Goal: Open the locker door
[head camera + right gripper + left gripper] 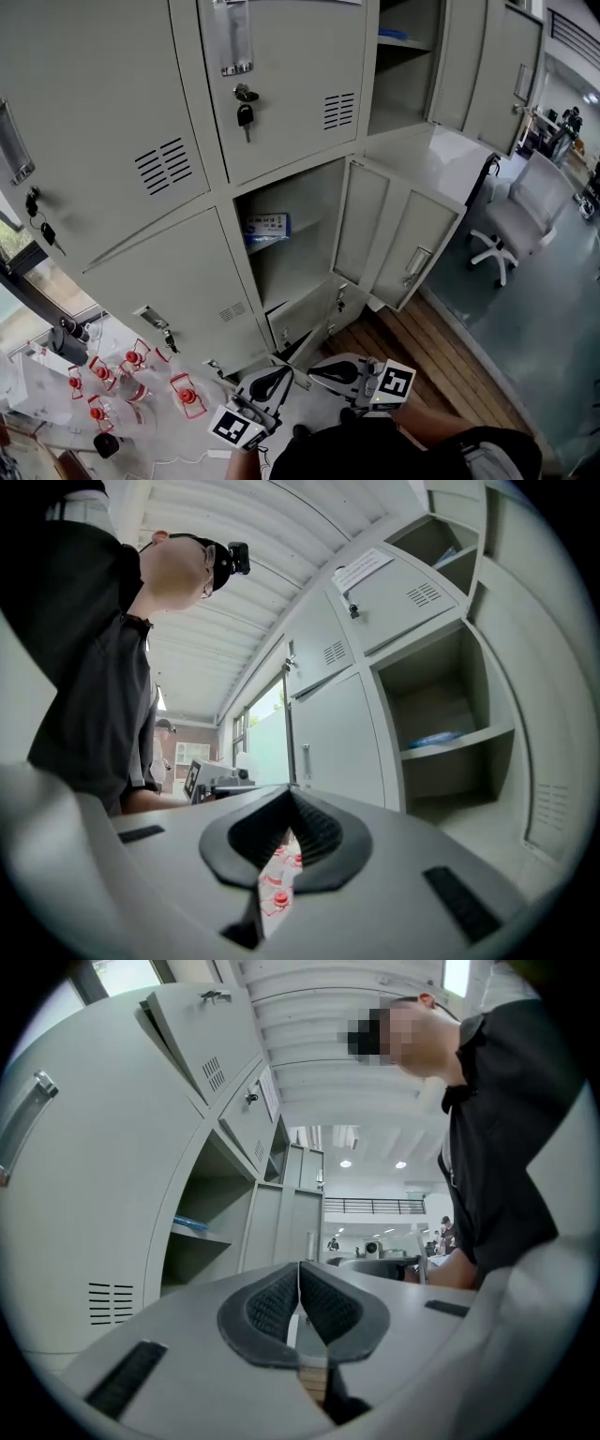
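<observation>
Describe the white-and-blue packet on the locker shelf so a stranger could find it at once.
In the grey locker bank, find the middle compartment whose door hangs open to the right. A flat packet lies on its shelf. White with blue print, it is the only thing there; the neighbouring doors left and above are shut, keys hanging.

Head camera stares steeply down the lockers (169,159); both gripper views, low and close, share the open compartment (302,202).
</observation>
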